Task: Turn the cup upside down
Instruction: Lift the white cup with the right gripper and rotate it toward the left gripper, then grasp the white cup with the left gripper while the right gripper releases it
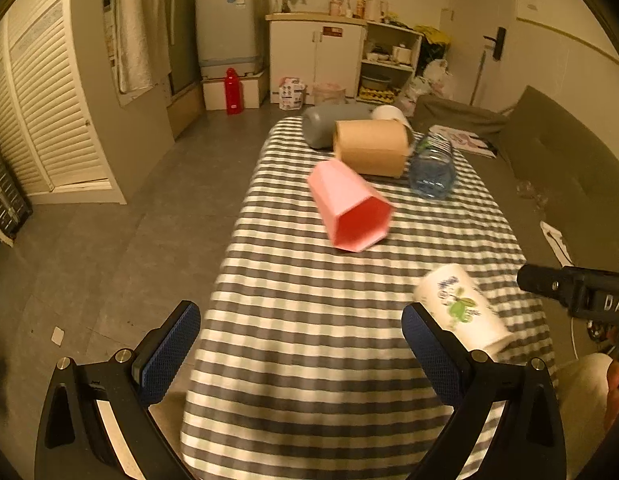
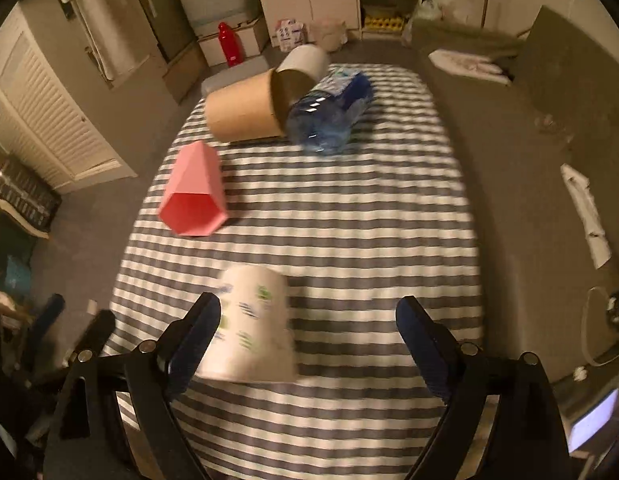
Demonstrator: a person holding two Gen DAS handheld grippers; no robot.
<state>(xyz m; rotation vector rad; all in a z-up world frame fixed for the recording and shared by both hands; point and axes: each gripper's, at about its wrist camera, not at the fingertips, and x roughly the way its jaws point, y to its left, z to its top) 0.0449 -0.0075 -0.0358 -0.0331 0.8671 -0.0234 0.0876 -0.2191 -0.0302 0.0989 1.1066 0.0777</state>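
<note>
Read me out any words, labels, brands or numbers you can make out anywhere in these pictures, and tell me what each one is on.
"DA", cut off at the frame edge: white letters on the right gripper body, left wrist view.
White cup: green and purple print, too blurred to read.
Blue water bottle: label too small to read.
White cabinet: red sticker, unreadable.
Washing machine: blue badge, unreadable.
Floor package: print unreadable.

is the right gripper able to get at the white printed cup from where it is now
Probably yes. The right gripper is open and empty above the striped table, and the white printed cup lies on its side just past its left finger, partly between the fingers. Nothing stands between them; a small leftward shift should centre it.
</note>
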